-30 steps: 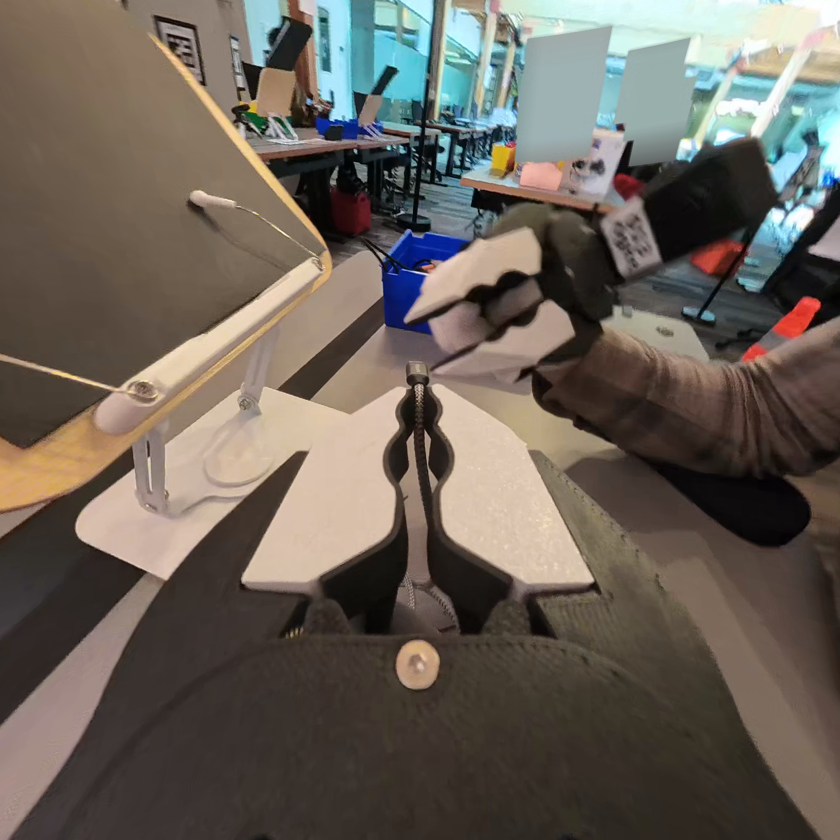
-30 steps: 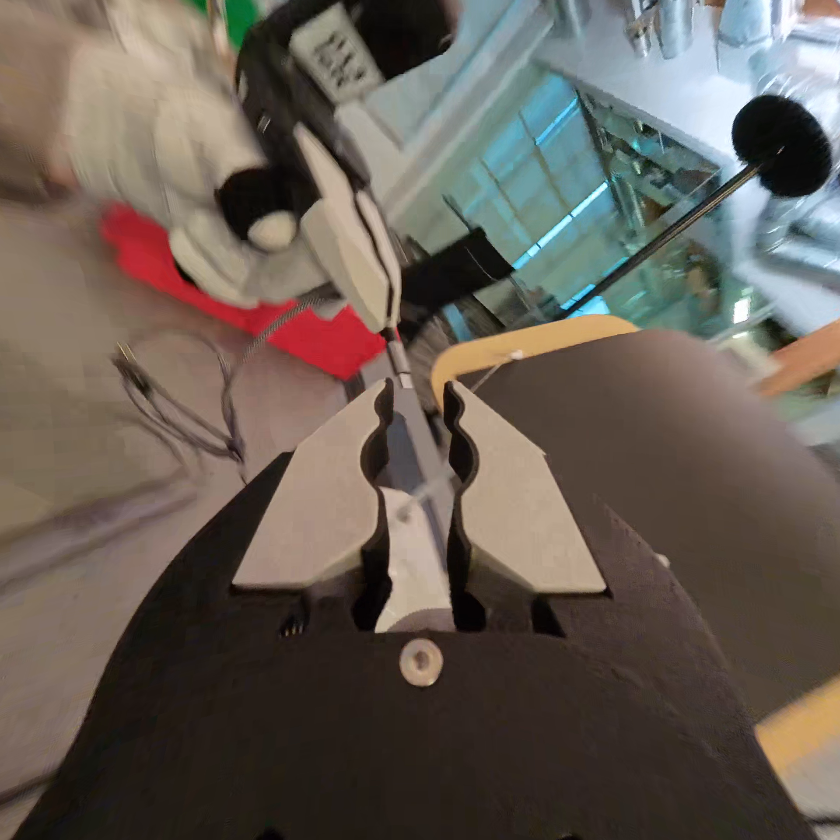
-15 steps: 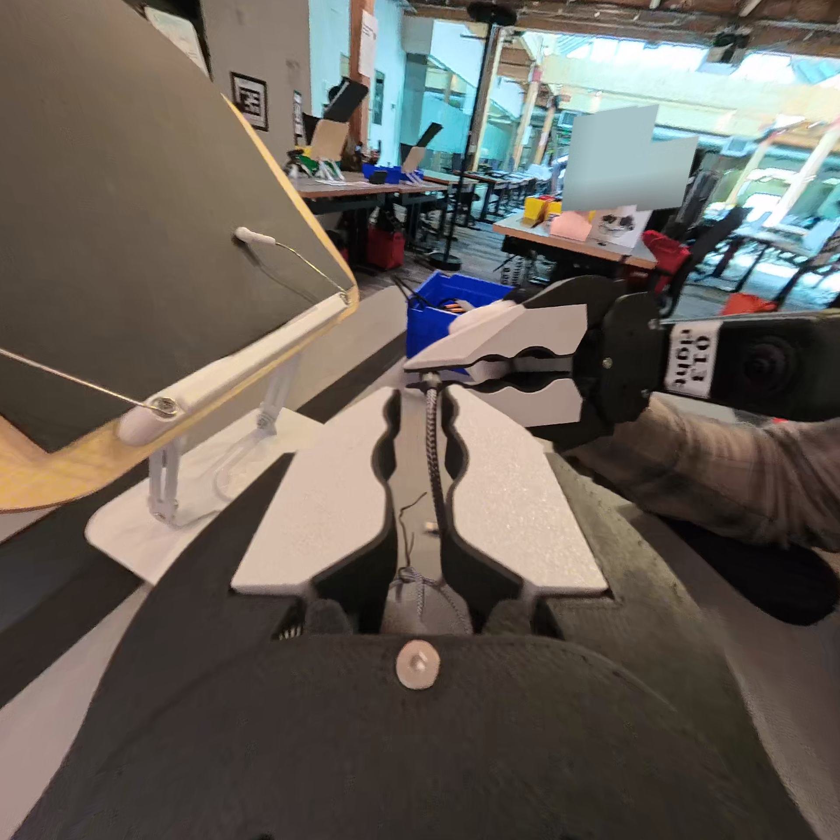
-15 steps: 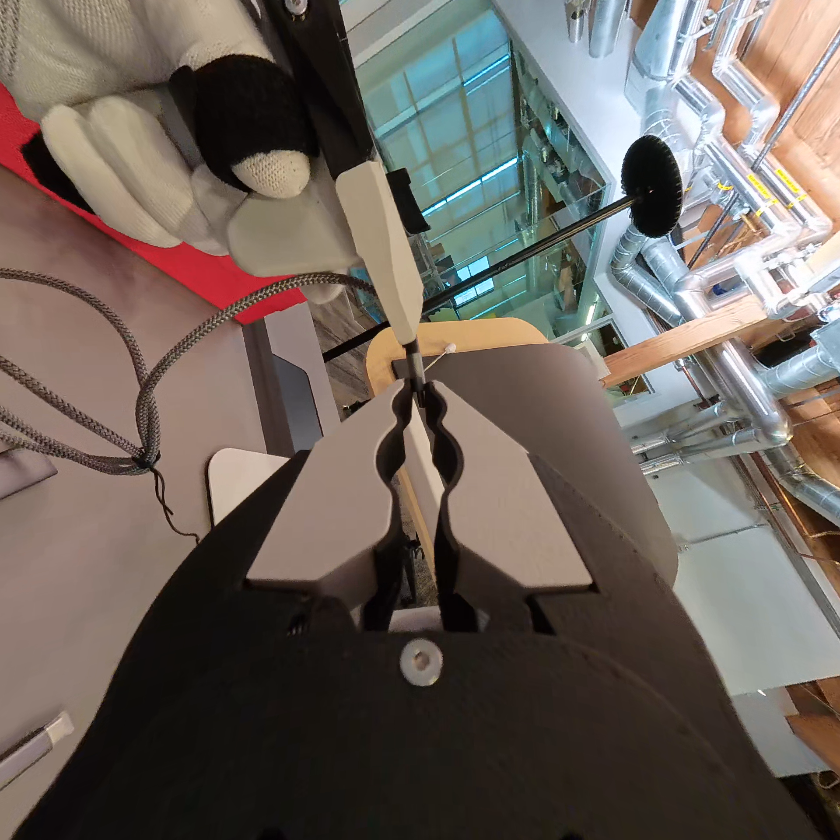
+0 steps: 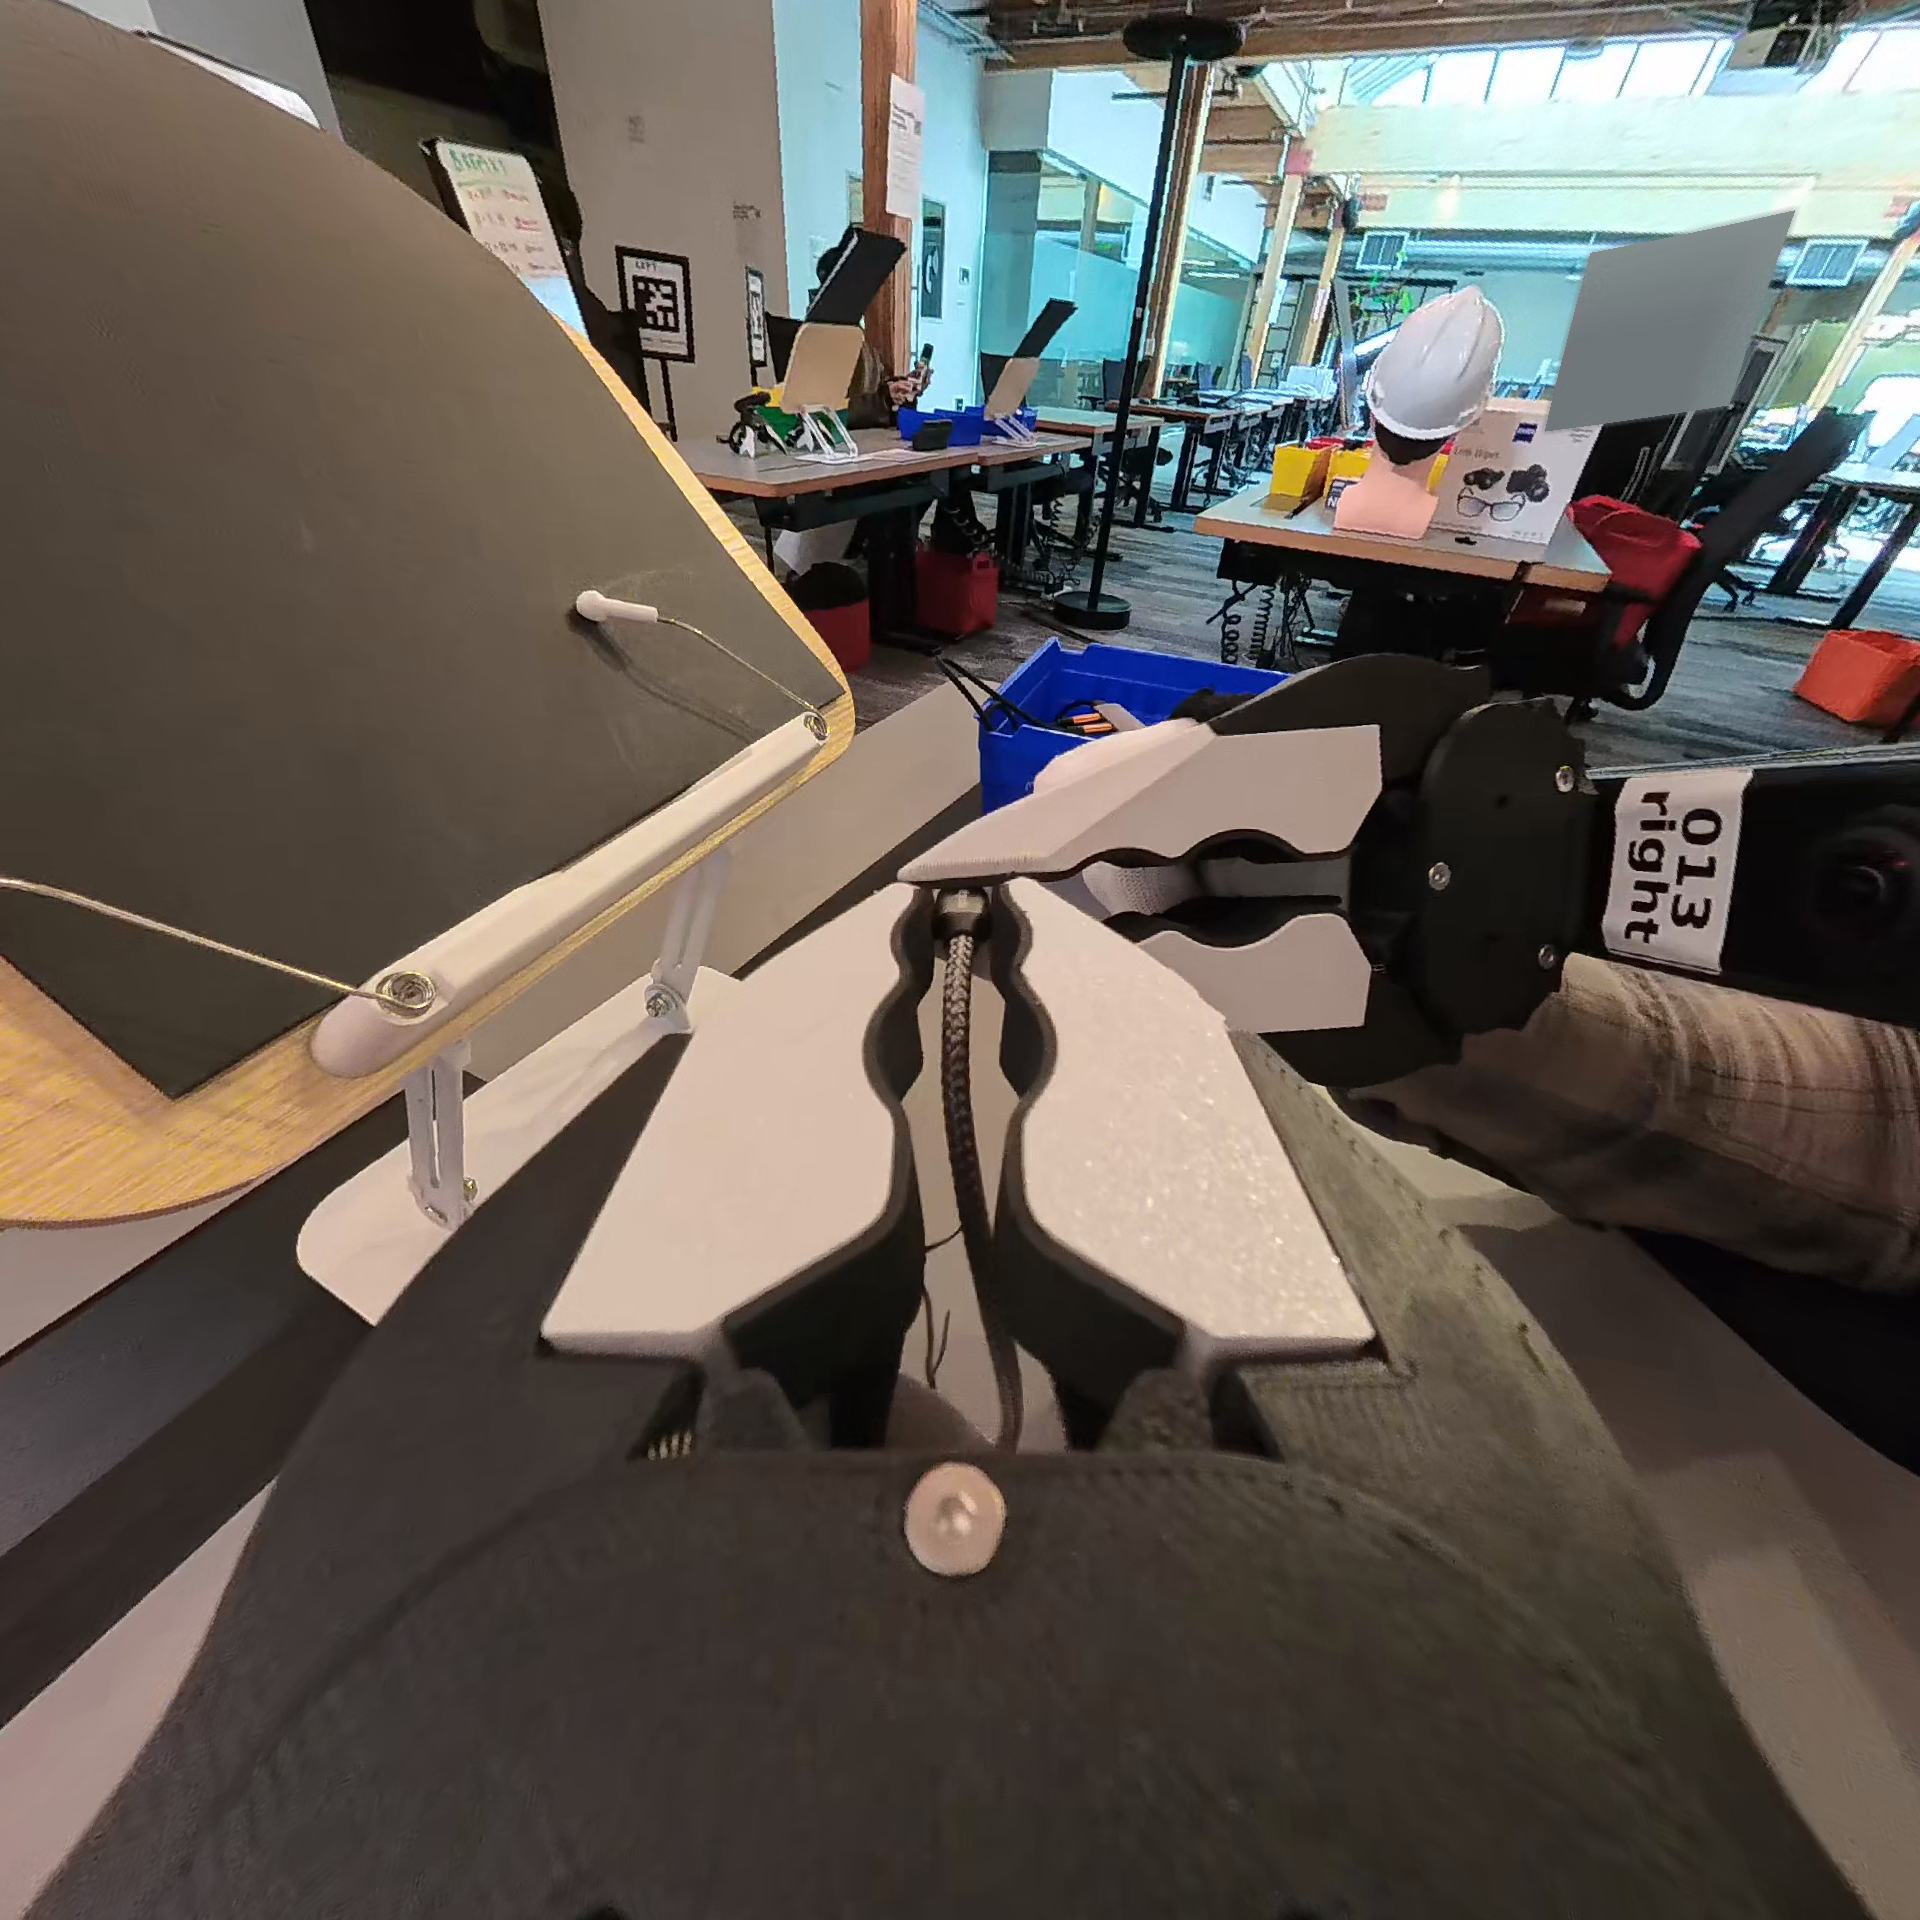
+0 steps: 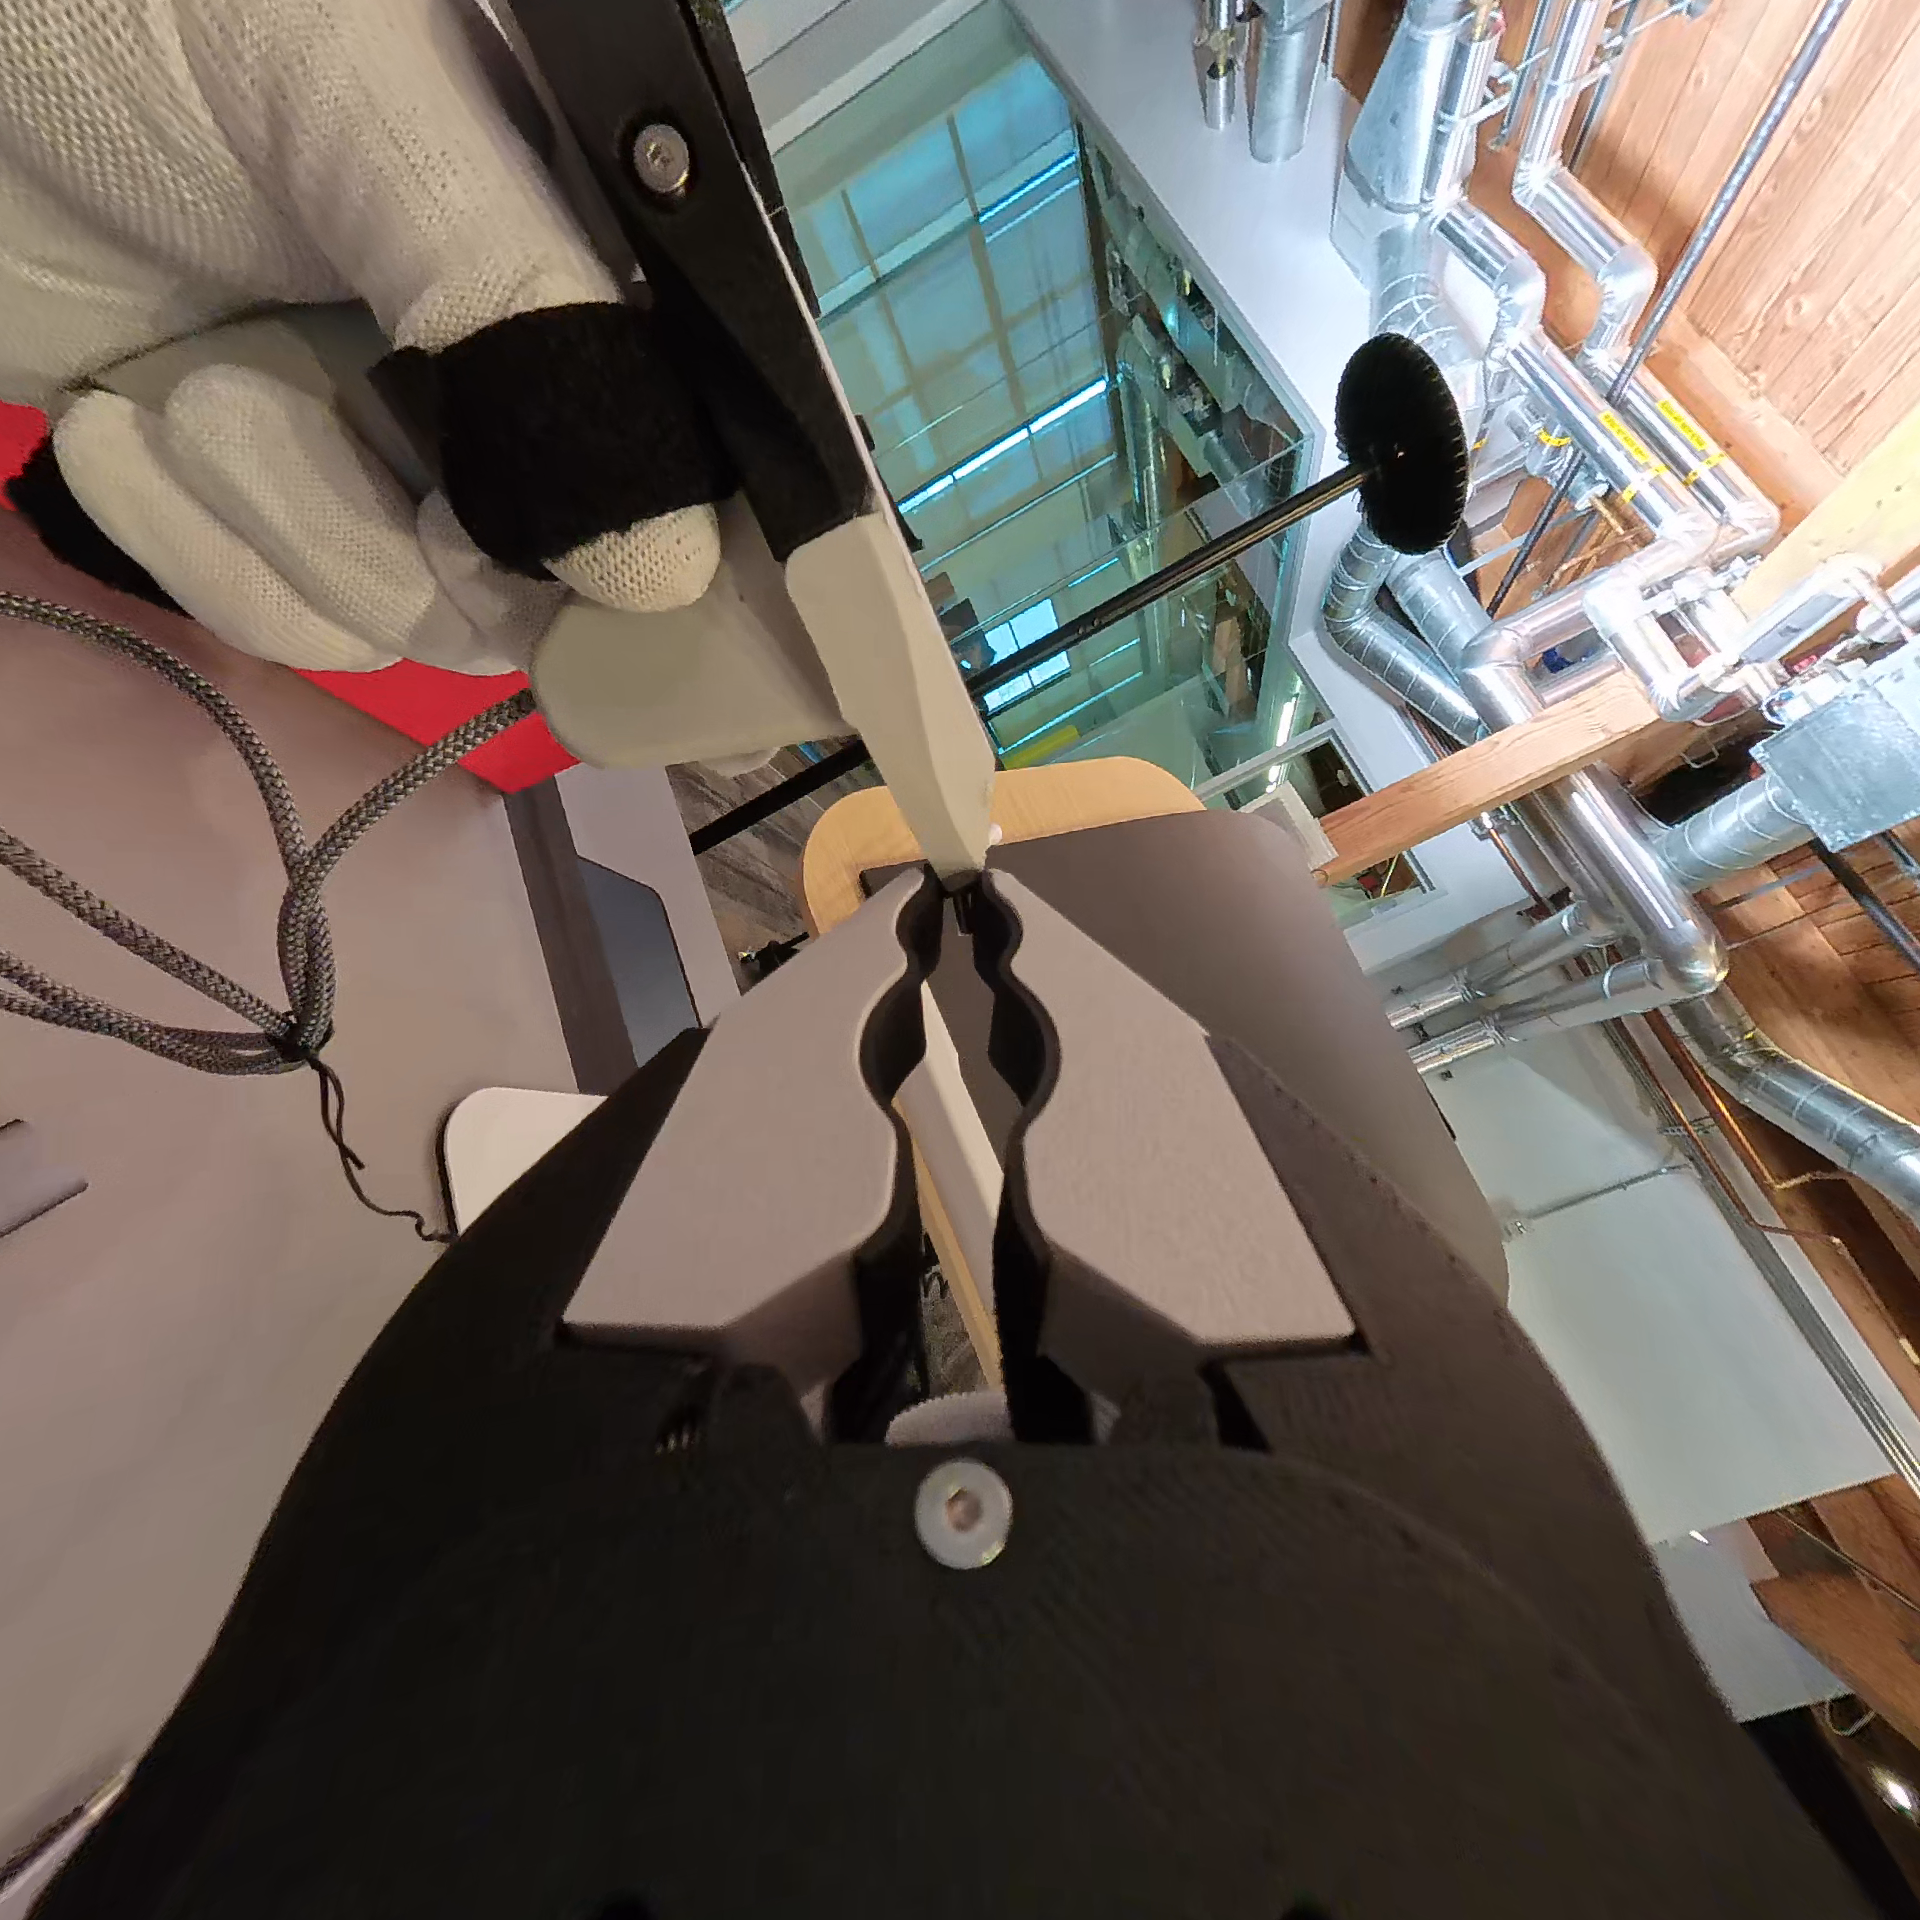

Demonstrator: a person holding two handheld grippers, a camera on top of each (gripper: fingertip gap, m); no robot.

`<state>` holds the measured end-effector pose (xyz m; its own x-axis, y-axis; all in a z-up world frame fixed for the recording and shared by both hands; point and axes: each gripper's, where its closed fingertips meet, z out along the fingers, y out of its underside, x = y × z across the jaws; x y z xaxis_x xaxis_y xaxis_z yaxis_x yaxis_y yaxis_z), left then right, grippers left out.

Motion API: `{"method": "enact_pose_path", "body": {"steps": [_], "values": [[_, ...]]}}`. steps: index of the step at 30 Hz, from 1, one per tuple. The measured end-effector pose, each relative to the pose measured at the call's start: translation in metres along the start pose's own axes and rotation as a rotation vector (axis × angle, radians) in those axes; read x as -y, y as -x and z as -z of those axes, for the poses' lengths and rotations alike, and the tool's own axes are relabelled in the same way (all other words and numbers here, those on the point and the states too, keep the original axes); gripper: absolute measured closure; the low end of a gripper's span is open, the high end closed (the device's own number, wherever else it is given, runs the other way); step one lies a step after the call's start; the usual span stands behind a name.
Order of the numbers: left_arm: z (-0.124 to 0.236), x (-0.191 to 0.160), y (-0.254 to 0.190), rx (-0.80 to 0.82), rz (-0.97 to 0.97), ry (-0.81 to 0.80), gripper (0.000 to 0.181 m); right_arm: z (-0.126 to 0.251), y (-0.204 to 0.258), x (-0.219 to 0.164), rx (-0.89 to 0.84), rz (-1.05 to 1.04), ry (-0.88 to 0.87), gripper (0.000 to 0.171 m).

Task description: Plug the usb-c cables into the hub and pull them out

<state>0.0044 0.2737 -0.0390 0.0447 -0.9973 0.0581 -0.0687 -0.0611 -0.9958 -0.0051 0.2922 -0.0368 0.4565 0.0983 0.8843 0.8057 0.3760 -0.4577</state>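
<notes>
A grey braided usb-c cable (image 5: 961, 1060) runs up between my left gripper's (image 5: 956, 904) white fingers, and its dark plug (image 5: 956, 912) sits at their tips. The left jaws stand narrow around it. My right gripper (image 5: 920, 878) comes in from the right, with its upper finger (image 5: 1143, 810) over the plug's end. In the right wrist view my right gripper (image 6: 961, 891) is pinched on the small black plug (image 6: 963, 902). The left gripper (image 6: 935, 769) shows edge-on above it, held by a white-gloved hand (image 6: 260, 499). The cable's loops (image 6: 296, 935) hang to the left. No hub is clearly in view.
A tilted stand with a black board and wooden rim (image 5: 312, 520) stands close on the left on a white base (image 5: 540, 1132). A blue bin (image 5: 1081, 696) sits behind the grippers. A sleeved arm (image 5: 1662, 1122) lies on the right. Grey tabletop (image 6: 187, 1299) lies under the cable. Left and right tips are no more than a few centimetres apart.
The right gripper swung in from the upper right, turned level and closed its tips on the plug's end. The left gripper stayed on the cable and tilted up slightly.
</notes>
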Motion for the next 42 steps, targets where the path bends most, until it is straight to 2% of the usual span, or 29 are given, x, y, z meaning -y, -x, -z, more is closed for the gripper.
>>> {"method": "enact_pose_path", "body": {"steps": [3,4,6,9,14,16,20,24,27,33,37,42], "values": [[0.0,0.0,0.001,0.01,-0.006,0.003,0.171,-0.001,0.0,0.0,0.002,-0.013,-0.003,0.166],[0.0,-0.002,0.002,0.014,-0.006,0.019,0.171,-0.001,0.001,0.0,0.011,-0.02,-0.004,0.158],[0.004,-0.001,0.007,0.029,-0.004,0.019,0.171,0.0,-0.003,-0.001,0.011,-0.034,-0.01,0.153],[0.013,0.002,0.014,0.051,-0.031,0.027,0.171,0.003,-0.004,-0.008,0.081,-0.099,0.003,0.152],[0.032,0.006,0.025,0.102,-0.111,0.075,0.171,0.008,0.028,-0.035,0.407,-0.366,0.146,0.147],[0.039,0.008,0.029,0.123,-0.138,0.093,0.171,0.016,0.052,-0.045,0.561,-0.403,0.22,0.138],[0.055,0.013,0.035,0.167,-0.209,0.129,0.171,0.036,0.088,-0.034,0.828,-0.533,0.253,0.121],[0.072,0.026,0.039,0.178,-0.199,0.088,0.171,0.04,0.115,-0.044,0.905,-0.51,0.42,0.118],[0.08,0.029,0.041,0.188,-0.211,0.089,0.171,0.055,0.144,-0.038,1.03,-0.601,0.521,0.112],[0.086,0.032,0.043,0.179,-0.192,0.062,0.171,0.087,0.184,-0.044,0.996,-0.792,0.705,0.119],[0.086,0.034,0.041,0.168,-0.193,0.05,0.171,0.104,0.199,-0.049,0.853,-0.832,0.787,0.124],[0.087,0.039,0.038,0.153,-0.184,0.023,0.171,0.106,0.203,-0.053,0.585,-0.873,0.822,0.124]]}}
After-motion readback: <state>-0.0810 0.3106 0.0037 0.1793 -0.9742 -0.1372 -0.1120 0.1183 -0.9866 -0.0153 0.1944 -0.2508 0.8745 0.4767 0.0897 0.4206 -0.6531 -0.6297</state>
